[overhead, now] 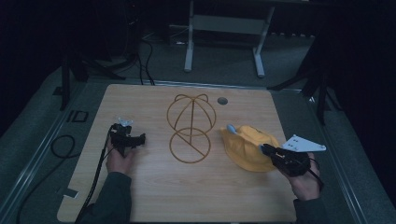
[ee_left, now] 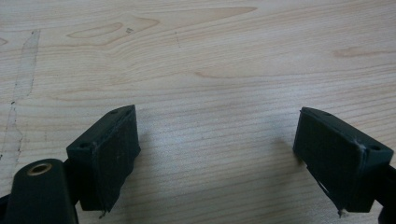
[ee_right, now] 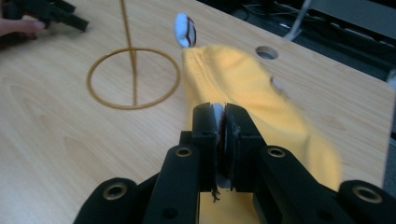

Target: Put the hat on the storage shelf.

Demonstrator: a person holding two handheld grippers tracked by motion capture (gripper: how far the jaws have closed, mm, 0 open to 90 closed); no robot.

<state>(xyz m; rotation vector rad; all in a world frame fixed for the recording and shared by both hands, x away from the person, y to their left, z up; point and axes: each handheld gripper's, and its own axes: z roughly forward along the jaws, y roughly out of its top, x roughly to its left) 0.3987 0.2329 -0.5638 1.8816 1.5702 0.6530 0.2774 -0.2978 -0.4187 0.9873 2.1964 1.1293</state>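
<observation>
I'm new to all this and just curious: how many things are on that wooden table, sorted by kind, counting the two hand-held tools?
Yellow hat: 1
Gold wire hat stand: 1
Hand-held grippers: 2, the left gripper open, the right gripper shut on the hat
Total: 4

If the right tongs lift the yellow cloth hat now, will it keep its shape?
Probably not: the yellow cloth hat lies slumped and creased on the wooden table, so it looks floppy. The right tongs pinch only its edge, so the rest would likely hang.
</observation>
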